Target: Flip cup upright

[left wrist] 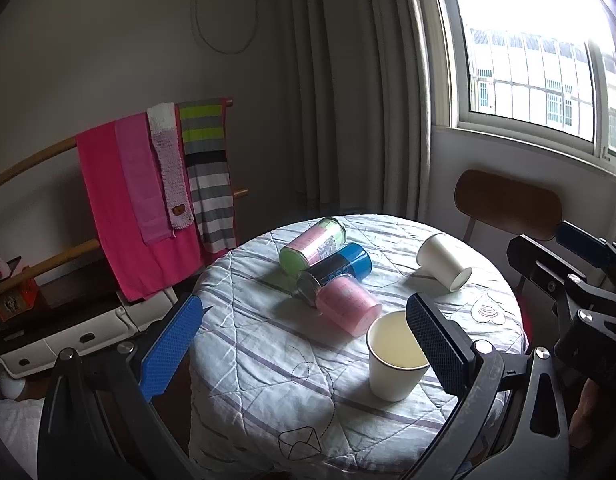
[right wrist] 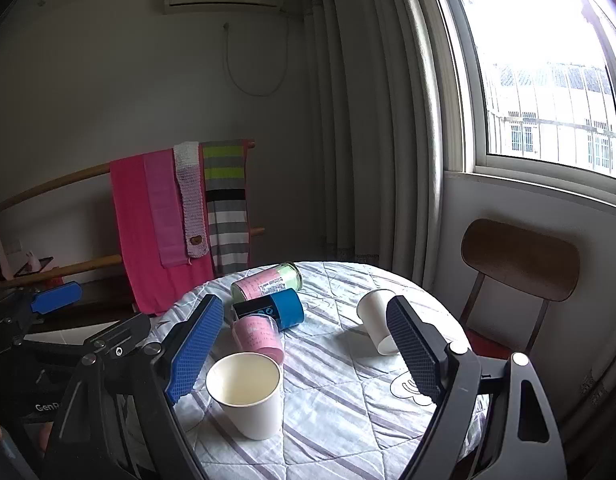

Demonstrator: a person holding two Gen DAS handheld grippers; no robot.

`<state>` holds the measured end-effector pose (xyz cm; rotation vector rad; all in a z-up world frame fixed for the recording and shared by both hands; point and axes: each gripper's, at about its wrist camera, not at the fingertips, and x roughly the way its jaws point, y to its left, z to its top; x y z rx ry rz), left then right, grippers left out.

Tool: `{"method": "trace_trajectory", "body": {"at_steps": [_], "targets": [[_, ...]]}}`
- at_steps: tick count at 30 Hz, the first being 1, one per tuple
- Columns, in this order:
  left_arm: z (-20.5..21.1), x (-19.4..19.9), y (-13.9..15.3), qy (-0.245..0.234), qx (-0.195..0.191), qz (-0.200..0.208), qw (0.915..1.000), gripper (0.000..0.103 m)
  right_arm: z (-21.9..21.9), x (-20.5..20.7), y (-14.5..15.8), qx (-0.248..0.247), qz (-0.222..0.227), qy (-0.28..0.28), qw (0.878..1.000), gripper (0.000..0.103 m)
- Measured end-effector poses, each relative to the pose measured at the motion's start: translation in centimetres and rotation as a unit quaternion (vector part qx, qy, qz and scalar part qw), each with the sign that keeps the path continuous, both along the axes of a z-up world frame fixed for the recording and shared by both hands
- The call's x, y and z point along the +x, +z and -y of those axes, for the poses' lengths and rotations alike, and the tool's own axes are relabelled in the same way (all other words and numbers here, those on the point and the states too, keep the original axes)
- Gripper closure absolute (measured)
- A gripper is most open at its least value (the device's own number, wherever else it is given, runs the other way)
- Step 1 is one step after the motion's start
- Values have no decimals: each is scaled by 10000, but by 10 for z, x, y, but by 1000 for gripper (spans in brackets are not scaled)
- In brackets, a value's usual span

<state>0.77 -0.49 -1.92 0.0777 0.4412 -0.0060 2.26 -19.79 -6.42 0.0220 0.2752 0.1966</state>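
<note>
The tipped paper cup [right wrist: 375, 320] lies on its side at the far right of the round table [right wrist: 348, 400], light and easily crushed, best pinched gently across its wall, while both the left gripper [left wrist: 304, 344] and right gripper [right wrist: 308, 356] hang spread and empty.

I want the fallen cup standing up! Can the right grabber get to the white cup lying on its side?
Probably yes. The right gripper is open and empty, and the tipped cup lies ahead near its right finger, with bare tablecloth between. The upright cup and the cans sit off to the left.
</note>
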Motion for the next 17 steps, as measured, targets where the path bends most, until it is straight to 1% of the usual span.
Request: {"method": "trace_trajectory", "body": {"at_steps": [6,10,14,17], "targets": [[3,1,-1,-19,42,-18,10000,0,4,1,0,42,-42,-7,10000,18],[2,0,-1,-36,-39,12,10000,0,4,2,-1,54,-76,-16,10000,18],[4,0,-2,0,42,40,10000,0,6,1,-1,69,-85,-21,9999,18],[2,2,-2,-65,-35,-35,10000,0,5,1,-1,50,-107,-14,9999,18]]}}
